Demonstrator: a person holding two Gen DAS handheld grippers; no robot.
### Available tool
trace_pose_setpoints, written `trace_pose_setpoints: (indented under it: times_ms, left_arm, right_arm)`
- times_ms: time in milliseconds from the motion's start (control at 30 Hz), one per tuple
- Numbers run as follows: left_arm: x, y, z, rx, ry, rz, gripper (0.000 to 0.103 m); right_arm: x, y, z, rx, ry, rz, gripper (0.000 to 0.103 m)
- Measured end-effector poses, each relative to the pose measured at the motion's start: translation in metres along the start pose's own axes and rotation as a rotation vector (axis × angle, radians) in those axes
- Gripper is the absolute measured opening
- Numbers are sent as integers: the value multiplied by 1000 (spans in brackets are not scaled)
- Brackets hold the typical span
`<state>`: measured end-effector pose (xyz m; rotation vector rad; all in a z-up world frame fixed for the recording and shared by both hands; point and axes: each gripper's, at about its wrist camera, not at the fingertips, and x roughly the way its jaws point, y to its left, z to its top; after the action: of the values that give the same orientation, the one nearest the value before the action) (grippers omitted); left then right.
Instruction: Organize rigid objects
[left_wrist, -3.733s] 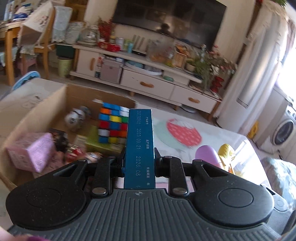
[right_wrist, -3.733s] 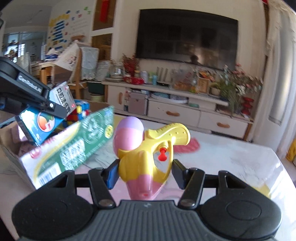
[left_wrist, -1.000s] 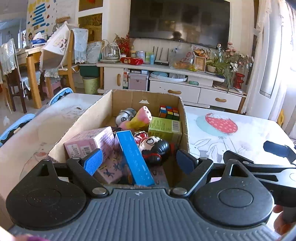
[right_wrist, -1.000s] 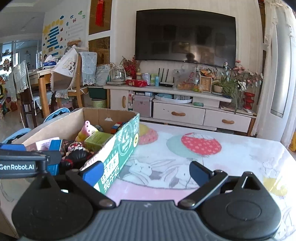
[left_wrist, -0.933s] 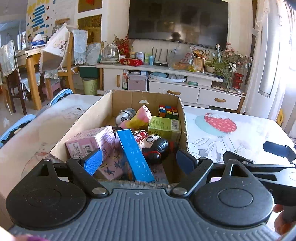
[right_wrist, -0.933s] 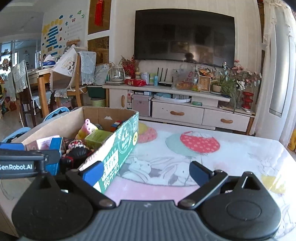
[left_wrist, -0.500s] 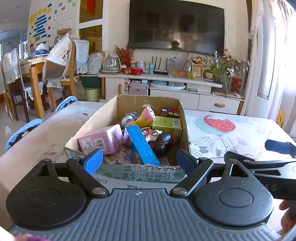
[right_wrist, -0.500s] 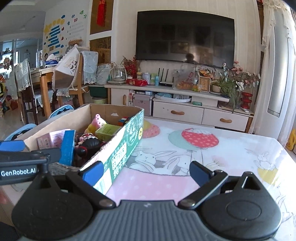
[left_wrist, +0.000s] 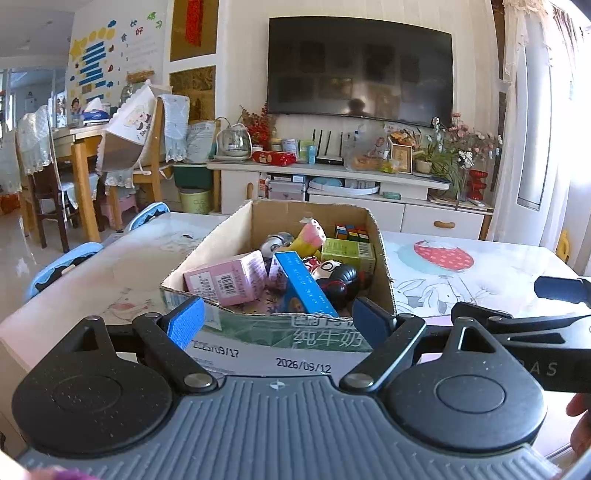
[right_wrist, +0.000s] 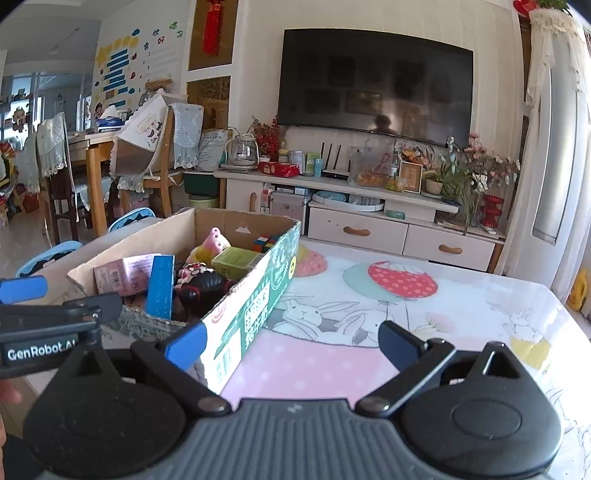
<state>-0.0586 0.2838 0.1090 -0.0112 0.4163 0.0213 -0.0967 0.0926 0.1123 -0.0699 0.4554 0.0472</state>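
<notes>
Left gripper (left_wrist: 275, 323) is sitting wide and empty, just short of the near wall of the cardboard box (left_wrist: 258, 334). Right gripper (right_wrist: 291, 341) is also spread wide and empty, hanging beside the box's green side over the table (right_wrist: 461, 306).

Inside the box, near to far: blue carton (left_wrist: 304, 284) is leaning on edge at the front, pink carton (left_wrist: 225, 280) is lying to its left, black-and-red toy (left_wrist: 338, 278) to its right. Behind those, green carton (left_wrist: 349, 251), yellow-pink water gun (left_wrist: 308, 236) and puzzle cube (left_wrist: 351, 232) by the far wall.

The table surface in view is showing nothing loose, so judging the sort as done or nearly done. For a clean finish: keep both grippers wide, draw them straight clear without clipping the box rim, and scan the table edges outside these views before calling it. The blue carton looks propped rather than flat; it could tip, so nudge it flat only if needed.
</notes>
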Motion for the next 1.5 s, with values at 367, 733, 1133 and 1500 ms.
trace_pose_setpoints:
  times_ms: [367,733,1133,1500]
  left_arm:
    - [-3,-3,-4,2,-19,24,103]
    - [-6,-8,-8,15,-27,51,103]
    - [-7,-10,-9,13,-21,61,103]
    - [-4,-13,-10,4,27,57,103]
  right_arm:
    - [-2,14,-1,-7,-3,-9,99]
    - [0,17,0,-7,-2,-5,99]
    - [2,15,-3,-1,3,-3,99]
    - [6,11,-7,6,3,-1,99]
